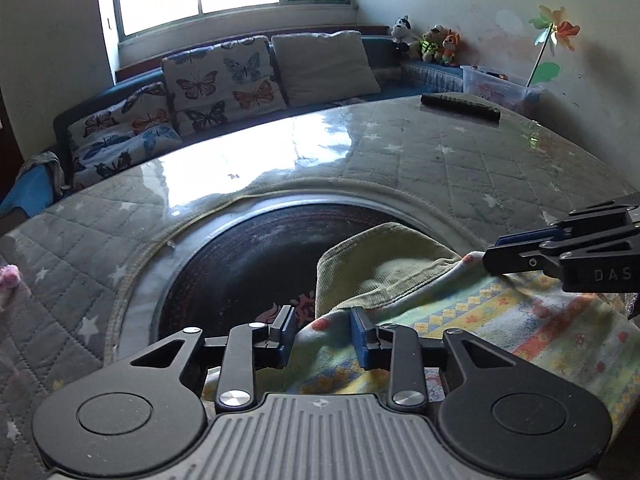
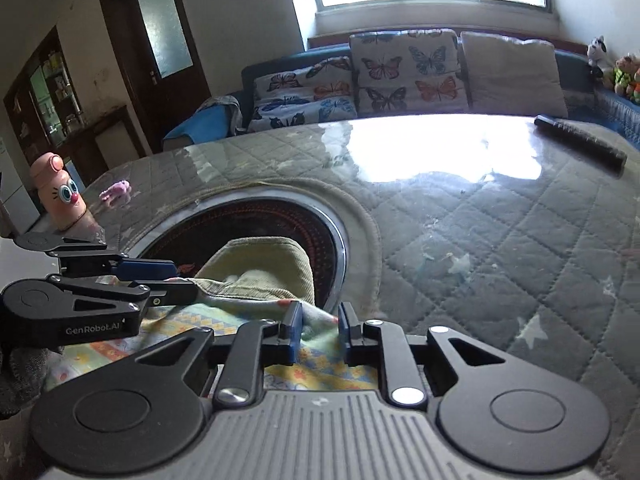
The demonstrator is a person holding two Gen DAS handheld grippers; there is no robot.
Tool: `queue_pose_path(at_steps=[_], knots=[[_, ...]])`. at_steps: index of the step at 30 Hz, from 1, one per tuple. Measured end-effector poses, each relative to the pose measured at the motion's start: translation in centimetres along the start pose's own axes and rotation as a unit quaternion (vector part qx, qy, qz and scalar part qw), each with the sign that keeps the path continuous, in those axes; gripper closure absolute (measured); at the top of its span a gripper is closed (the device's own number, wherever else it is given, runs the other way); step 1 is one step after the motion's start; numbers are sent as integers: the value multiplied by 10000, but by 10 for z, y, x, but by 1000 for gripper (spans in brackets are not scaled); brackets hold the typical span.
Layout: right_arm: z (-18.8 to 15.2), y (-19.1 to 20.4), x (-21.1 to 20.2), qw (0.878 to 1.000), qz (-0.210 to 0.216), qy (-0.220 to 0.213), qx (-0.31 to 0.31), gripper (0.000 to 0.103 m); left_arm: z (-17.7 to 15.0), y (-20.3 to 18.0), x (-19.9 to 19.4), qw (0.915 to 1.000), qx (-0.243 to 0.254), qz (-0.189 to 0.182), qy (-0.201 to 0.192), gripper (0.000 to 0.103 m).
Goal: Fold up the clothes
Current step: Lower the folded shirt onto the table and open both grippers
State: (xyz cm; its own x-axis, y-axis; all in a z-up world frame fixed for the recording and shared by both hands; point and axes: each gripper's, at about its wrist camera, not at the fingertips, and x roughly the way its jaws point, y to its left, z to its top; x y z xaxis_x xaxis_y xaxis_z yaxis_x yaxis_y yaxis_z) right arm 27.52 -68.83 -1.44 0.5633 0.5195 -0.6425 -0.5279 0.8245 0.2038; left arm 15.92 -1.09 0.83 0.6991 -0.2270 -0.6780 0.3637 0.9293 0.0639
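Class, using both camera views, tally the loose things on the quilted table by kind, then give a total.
Garments: 1, a patterned garment with olive lining
Remote controls: 1, black remote
Pink bottles with cartoon eyes: 1
Small pink toys: 1
Total: 4

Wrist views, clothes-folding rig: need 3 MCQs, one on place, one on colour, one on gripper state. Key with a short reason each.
1. Where does the dark remote-like bar lie?
A. on the sofa
B. on the far part of the table
C. in the round dark inset

2. What colour is the corduroy garment?
A. pale green
B. red
C. navy

3. How does the left gripper stand?
A. shut on the pink bottle
B. open, with patterned cloth between its fingers
C. out of view

Key:
1 B, it rests on the quilted table, near the far edge.
2 A, ribbed pale green fabric shows in both views.
3 B, a gap shows between the blue pads, and the patterned cloth lies in it.
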Motion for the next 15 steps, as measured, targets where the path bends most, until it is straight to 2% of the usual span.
queue_pose_path(at_steps=[5, 9, 13, 15], knots=[[-6, 22, -14, 9986, 226, -97, -464, 84, -9, -9, -27, 9996, 145, -114, -223, 69], [-13, 42, -13, 9958, 336, -90, -844, 83, -28, -16, -40, 9994, 230, -111, -223, 69], [-26, 66, -15, 9904, 435, -26, -1312, 71, -50, -19, -53, 9994, 213, -93, -244, 69], [-37, 81, -21, 9847, 434, -73, -1685, 70, -61, -21, -60, 9994, 193, -40, -293, 69]])
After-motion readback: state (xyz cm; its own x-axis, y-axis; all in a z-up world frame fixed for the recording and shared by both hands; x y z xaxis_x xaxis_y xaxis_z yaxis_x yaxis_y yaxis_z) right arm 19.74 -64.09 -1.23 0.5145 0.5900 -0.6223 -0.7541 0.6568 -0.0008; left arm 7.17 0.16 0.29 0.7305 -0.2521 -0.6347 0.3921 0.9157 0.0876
